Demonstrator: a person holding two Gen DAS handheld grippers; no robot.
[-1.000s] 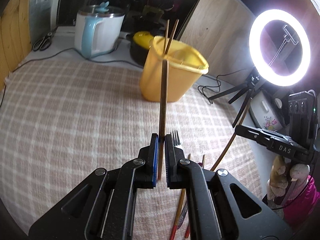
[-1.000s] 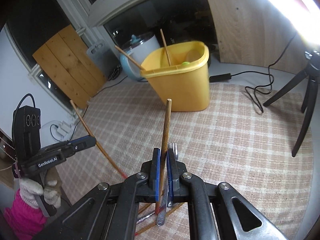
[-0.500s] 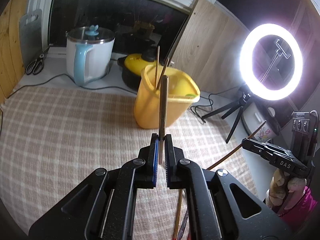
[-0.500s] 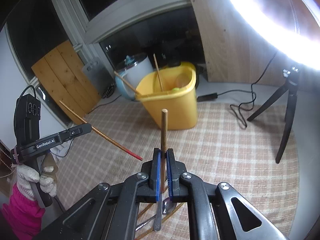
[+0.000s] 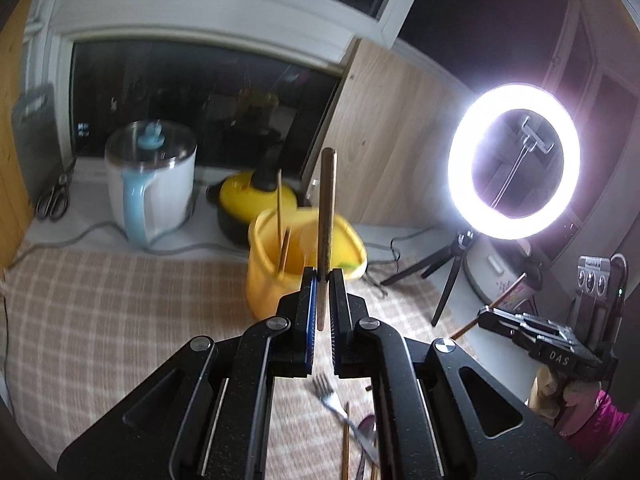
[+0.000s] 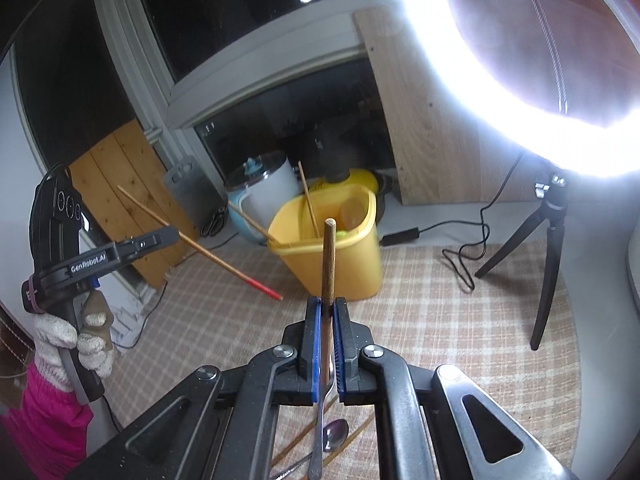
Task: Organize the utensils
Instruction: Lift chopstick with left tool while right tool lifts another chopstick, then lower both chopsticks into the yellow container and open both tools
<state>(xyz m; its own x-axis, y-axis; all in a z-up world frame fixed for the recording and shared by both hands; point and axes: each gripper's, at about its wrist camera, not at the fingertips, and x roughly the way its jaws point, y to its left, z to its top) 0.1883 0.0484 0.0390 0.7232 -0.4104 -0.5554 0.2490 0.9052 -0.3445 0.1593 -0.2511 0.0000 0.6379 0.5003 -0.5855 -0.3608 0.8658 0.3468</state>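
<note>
My left gripper [image 5: 320,280] is shut on a wooden chopstick [image 5: 326,208] that stands upright, above the checked tablecloth. My right gripper [image 6: 327,304] is shut on another wooden chopstick [image 6: 328,264], also upright. A yellow plastic bin [image 5: 272,280] stands ahead of both grippers with two chopsticks [image 5: 280,224] leaning inside; it also shows in the right wrist view [image 6: 340,264]. A fork [image 5: 332,396], a spoon [image 6: 334,434] and more chopsticks lie on the cloth below the grippers. The left gripper, with its red-tipped chopstick [image 6: 208,246], shows at the left of the right wrist view.
A white and blue kettle [image 5: 150,184] and a yellow pot [image 5: 248,200] stand behind the bin. A lit ring light [image 5: 514,160] on a tripod [image 6: 548,256] stands at the right with its cable [image 6: 464,256]. Scissors [image 5: 54,200] lie at the back left.
Both grippers have lifted with their chopsticks, away from the cloth. The yellow bin now looks smaller and lower in both views. The utensils on the cloth are farther below.
</note>
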